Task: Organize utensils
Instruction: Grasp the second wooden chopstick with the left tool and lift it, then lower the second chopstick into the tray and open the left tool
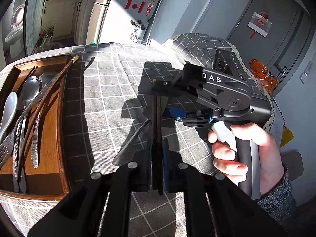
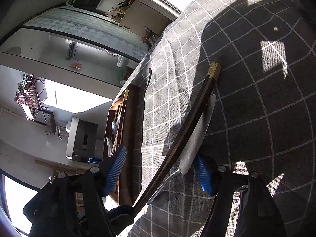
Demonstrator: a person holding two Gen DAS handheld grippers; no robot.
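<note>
A grey checked tablecloth point(image 1: 110, 98) covers the table under both of my tools, lit by hard sunlight with deep shadows across it. At its left edge in my left view sits a wooden tray point(image 1: 49, 158), and in it lie two metal spoons, a white spoon point(image 1: 8, 110), a fork point(image 1: 6, 148), metal tongs and a dark chopstick point(image 1: 53, 90) with a gold tip, this one propped over the tray's far rim.

My right gripper point(image 1: 167, 98) comes into the left view from the right, with my hand point(image 1: 243, 150) wrapped around its handle and a grey knit sleeve at the wrist. Its jaws stand wide apart; in its own view the blue ribbed pads point(image 2: 116, 167) sit either side of a dark chopstick and a knife, pressing on neither.

My left gripper point(image 1: 157, 169) is pinched nearly shut on that dark chopstick point(image 1: 157, 130), which runs straight out from between my fingers toward the right tool. In the right view it point(image 2: 189, 130) slants up to a brass-capped end above the cloth.

Just beside the chopstick, the metal knife point(image 2: 199, 134) lies flat on the cloth; its dark handle point(image 1: 132, 142) shows left of my left fingers.
</note>
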